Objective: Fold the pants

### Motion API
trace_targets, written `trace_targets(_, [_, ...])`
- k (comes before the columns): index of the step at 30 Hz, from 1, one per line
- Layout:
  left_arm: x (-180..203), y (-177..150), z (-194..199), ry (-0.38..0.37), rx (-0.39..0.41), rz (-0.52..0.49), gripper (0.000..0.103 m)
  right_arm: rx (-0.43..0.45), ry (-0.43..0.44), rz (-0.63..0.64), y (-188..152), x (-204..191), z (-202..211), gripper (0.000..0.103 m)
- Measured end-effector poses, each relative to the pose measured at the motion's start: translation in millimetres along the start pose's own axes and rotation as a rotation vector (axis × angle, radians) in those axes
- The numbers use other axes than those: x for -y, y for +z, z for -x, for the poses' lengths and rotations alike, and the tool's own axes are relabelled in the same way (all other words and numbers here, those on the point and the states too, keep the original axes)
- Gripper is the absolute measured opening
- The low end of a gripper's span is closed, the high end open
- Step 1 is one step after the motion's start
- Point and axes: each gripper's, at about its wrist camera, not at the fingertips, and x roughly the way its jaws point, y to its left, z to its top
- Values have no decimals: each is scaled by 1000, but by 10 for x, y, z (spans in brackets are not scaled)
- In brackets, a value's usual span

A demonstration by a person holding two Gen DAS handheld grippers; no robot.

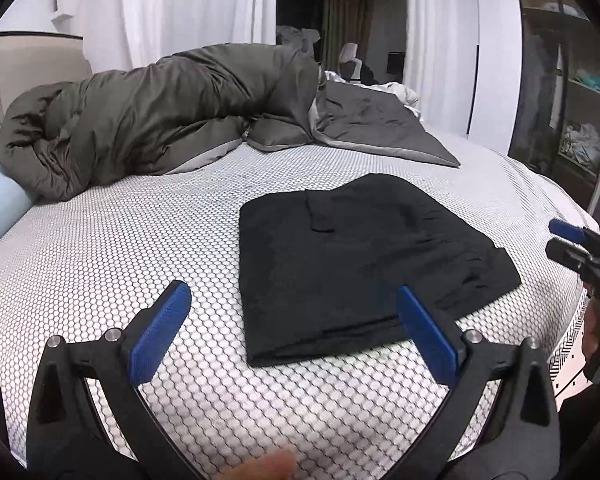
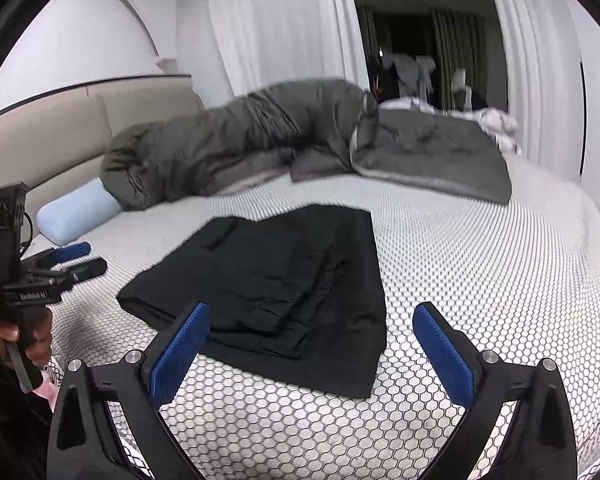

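Observation:
The black pants (image 1: 360, 264) lie folded into a flat rectangular stack on the honeycomb-patterned bed cover; they also show in the right wrist view (image 2: 284, 284). My left gripper (image 1: 292, 300) is open and empty, held above the near left edge of the pants. My right gripper (image 2: 312, 320) is open and empty, held above the near edge of the pants. Each gripper shows at the edge of the other's view, the right gripper (image 1: 568, 244) and the left gripper (image 2: 84, 258), both apart from the pants.
A bunched olive-grey duvet (image 1: 148, 120) and a dark grey pillow (image 1: 380, 124) lie along the far side of the bed. A light blue bolster (image 2: 76, 210) rests by the beige headboard (image 2: 60, 140). White curtains hang behind. Shelving (image 1: 572, 92) stands at the right.

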Motion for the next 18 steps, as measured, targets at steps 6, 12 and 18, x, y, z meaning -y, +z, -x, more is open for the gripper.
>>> trace_targets(6, [120, -169, 141, -2, 20, 21, 102, 53, 8, 51, -121, -131, 190, 103])
trace_targets(12, [154, -199, 222, 0, 46, 30, 102, 70, 22, 72, -121, -270, 167, 103])
trace_targets(18, [133, -206, 256, -10, 53, 41, 102, 51, 21, 105, -154, -377, 58, 103])
